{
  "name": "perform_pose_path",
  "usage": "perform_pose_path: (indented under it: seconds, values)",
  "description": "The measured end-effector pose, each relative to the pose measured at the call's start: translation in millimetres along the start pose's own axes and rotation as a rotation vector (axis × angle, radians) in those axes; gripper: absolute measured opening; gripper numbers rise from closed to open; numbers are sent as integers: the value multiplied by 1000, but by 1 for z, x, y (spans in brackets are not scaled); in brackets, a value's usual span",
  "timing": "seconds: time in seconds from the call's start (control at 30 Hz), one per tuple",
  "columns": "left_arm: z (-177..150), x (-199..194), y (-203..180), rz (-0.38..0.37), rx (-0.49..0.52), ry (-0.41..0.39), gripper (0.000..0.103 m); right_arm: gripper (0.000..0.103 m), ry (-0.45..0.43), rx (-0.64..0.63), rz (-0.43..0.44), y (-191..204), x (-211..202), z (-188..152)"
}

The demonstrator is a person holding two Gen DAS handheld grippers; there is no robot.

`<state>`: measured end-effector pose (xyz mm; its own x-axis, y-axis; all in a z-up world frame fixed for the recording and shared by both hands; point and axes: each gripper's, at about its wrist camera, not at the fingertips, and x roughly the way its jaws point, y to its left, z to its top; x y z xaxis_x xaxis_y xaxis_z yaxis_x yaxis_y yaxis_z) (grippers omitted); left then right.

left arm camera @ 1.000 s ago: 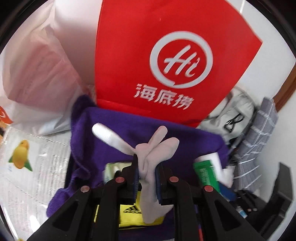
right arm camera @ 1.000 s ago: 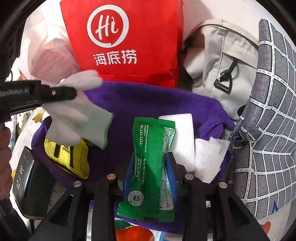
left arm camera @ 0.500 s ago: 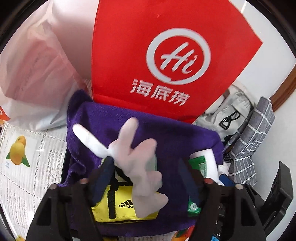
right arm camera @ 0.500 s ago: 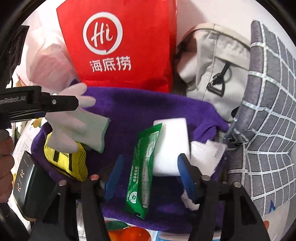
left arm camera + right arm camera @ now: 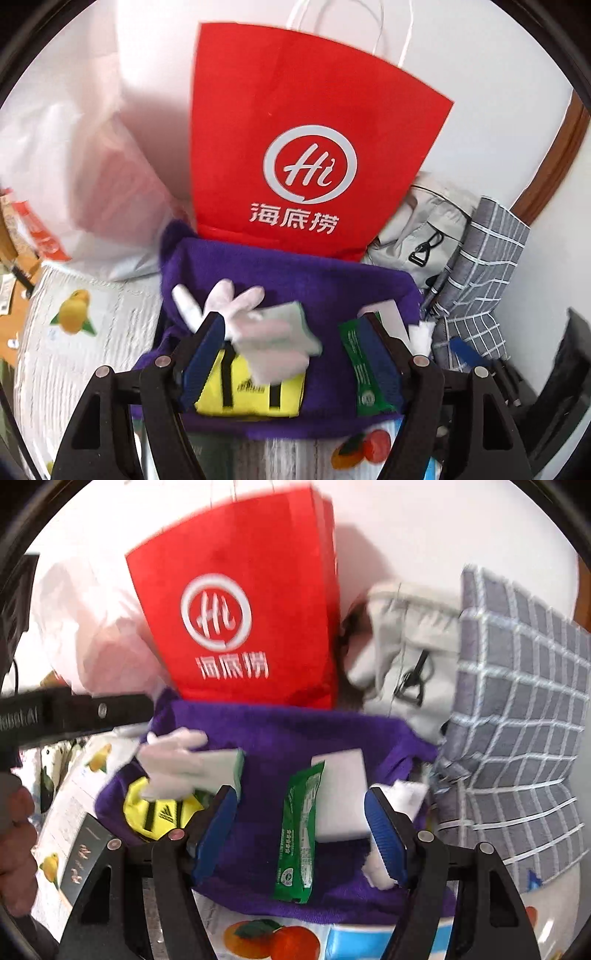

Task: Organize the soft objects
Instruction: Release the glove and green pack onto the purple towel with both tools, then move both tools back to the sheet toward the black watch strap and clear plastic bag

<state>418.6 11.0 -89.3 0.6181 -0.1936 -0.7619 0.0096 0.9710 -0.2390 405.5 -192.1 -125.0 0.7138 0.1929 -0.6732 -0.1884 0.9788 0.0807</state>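
Purple towel point(image 5: 295, 280) lies spread on the fruit-print table cover point(image 5: 85, 354), carrying all the soft items. White glove point(image 5: 266, 328) rests at its left part, overlapping the yellow pouch point(image 5: 251, 391) beneath it. Green packet point(image 5: 299, 830) lies near the towel's middle, its upper end touching the white sponge block point(image 5: 341, 794); a crumpled white tissue point(image 5: 408, 797) sits at the towel's right edge.

Left gripper point(image 5: 295, 347): fingers wide apart, nothing pinched; glove sits between and below them, untouched as far as visible. Right gripper point(image 5: 301, 827): jaws opening, packet lying loose between them, pads clear of it.

Edges: the towel's back edge meets the red paper bag point(image 5: 295, 147), which stands against the white wall. Left of the bag, a white plastic bag point(image 5: 74, 177). Right side crowded: grey backpack point(image 5: 410, 653) and checked grey cloth point(image 5: 517, 701) press against the towel's right corner. Open room shows only on the table cover left and in front of the towel.
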Motion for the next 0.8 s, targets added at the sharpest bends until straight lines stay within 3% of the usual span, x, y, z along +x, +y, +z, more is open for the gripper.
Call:
perform_pose_path:
  seconds: [0.1,0.17,0.33,0.47,0.63,0.8]
  values:
    - [-14,-21,7,-8,24,0,73,72,-15,-44,-33,8,-26,-12]
    - [-25,-36,11,31,62,-8,73,72,3,-48,-47,13,-37,-27]
    - [-53,-61,26,-15,54,10,73,72,60,-59,-40,35,-71,-90]
    - [-78,-79,36,10,69,8,73,72,111,-32,-4,56,-87,-136]
    - [-120,-94,55,2,67,19,73,79,144,-39,39,80,-94,-173]
    - [-168,-98,76,28,40,45,73,80,172,-121,-12,98,-77,-200]
